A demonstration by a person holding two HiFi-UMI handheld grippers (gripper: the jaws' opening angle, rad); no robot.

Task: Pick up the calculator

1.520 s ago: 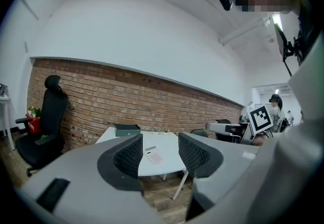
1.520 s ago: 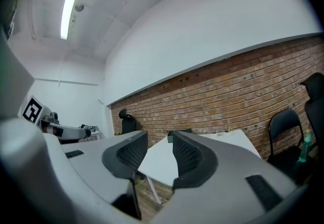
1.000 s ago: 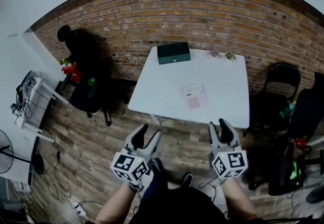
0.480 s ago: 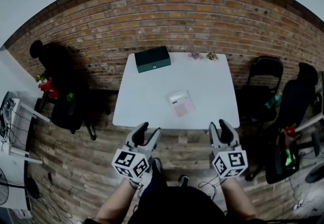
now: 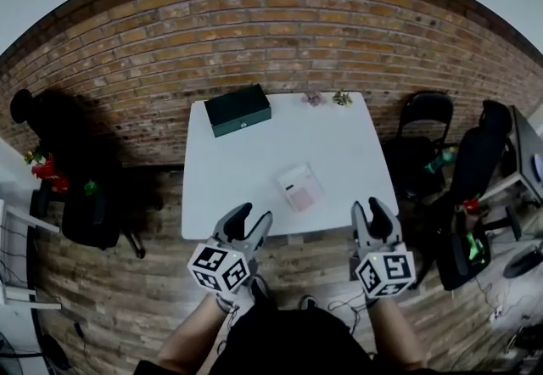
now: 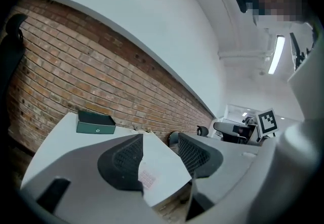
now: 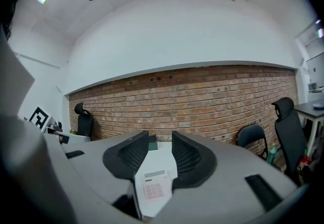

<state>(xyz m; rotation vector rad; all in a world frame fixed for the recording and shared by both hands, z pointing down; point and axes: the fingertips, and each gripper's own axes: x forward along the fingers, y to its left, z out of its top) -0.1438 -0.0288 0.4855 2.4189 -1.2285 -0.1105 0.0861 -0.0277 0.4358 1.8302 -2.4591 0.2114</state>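
The calculator point(image 5: 300, 187), pale with a pink keypad, lies flat near the front edge of the white table point(image 5: 229, 170). Both grippers hover short of that edge, over the floor. My left gripper point(image 5: 253, 216) is open and points at the table; in the left gripper view the calculator point(image 6: 148, 179) shows low between its empty jaws point(image 6: 159, 149). My right gripper point(image 5: 367, 209) is open too, its jaws having just closed a little with nothing between them. In the right gripper view the calculator point(image 7: 154, 187) lies straight ahead of that gripper point(image 7: 160, 149), still apart from it.
A dark green box point(image 5: 237, 109) stands at the table's far left corner, and small trinkets point(image 5: 328, 98) sit at its far edge against the brick wall. Black chairs point(image 5: 424, 131) stand right of the table, another dark chair point(image 5: 85, 212) left. The floor is wood planks.
The table and calculator have slid left and nearer in the head view. Both grippers have come up close to the table's front edge.
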